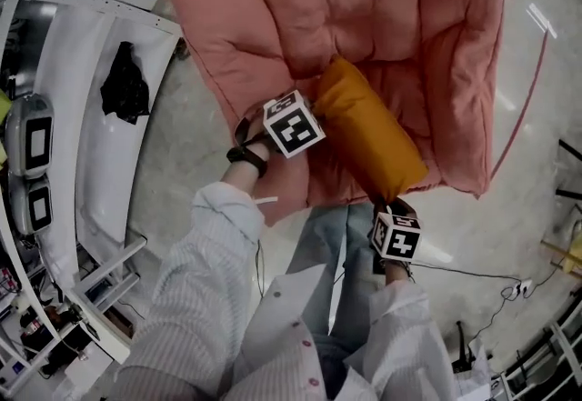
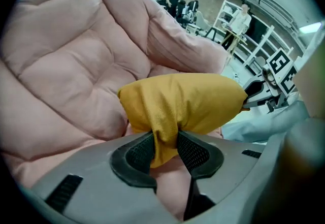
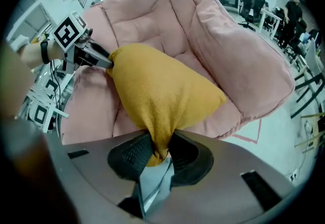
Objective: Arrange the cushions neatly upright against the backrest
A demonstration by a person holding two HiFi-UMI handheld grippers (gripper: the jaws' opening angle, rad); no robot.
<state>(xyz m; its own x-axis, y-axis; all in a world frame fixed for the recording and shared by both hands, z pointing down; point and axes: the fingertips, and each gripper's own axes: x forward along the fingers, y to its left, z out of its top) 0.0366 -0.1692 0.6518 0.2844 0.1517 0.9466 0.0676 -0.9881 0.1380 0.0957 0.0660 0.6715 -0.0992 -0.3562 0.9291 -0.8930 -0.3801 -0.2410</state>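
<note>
The person wears a white shirt [image 1: 205, 249] with fine grey stripes and small reddish buttons [image 1: 315, 381], blue jeans [image 1: 326, 240], and a black band [image 1: 245, 156] on the left wrist. The left gripper [image 2: 165, 144] and right gripper [image 3: 161, 149] have smooth grey bodies and black ribbed pads [image 2: 139, 154]. Each carries a white cube [image 1: 293, 124] printed with black square markers.

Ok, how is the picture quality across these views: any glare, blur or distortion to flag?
Head view: rather dim, glare streaks on the floor, yellow cushion sharp. Left gripper view: fisheye bend, black corners, blur at the right edge. Right gripper view: same fisheye, blur at the left edge, cushion weave crisp at the jaws.
</note>
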